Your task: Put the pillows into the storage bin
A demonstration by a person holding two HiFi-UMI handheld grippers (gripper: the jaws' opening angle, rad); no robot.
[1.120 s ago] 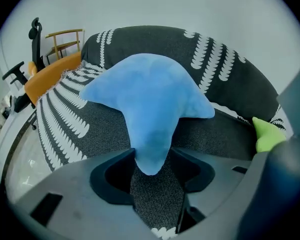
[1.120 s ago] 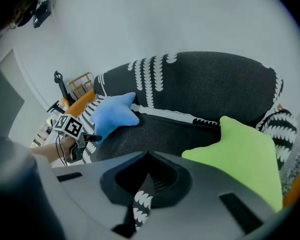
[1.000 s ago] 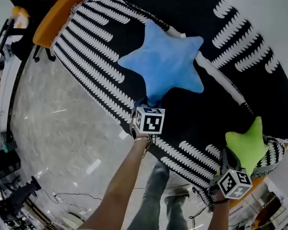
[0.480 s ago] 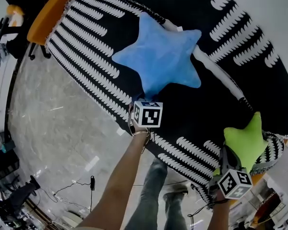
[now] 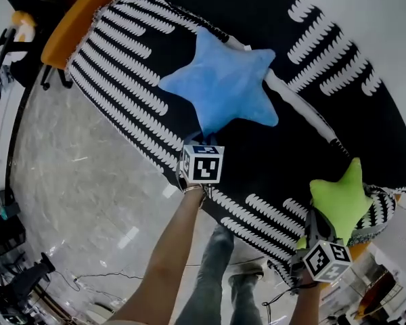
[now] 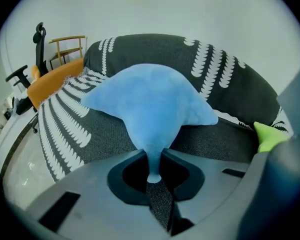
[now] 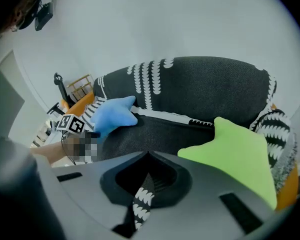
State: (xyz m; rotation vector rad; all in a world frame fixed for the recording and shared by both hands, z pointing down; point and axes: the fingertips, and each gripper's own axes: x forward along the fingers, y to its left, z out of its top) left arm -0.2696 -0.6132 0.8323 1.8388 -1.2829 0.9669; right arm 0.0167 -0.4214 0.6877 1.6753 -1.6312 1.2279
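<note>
One hand-held gripper (image 6: 153, 156), left, jaws just closed narrow, pinching blue star pillow (image 6: 150, 99) tip.

Three cameras, one sofa (image 5: 291, 168)!
Head view peers steeply down from above; left gripper view sits close behind its fingers (image 6: 132, 159), just now closing on the blue star pillow (image 6: 150, 106); right gripper view catches that pillow well left of its fingers (image 7: 177, 170).
</note>
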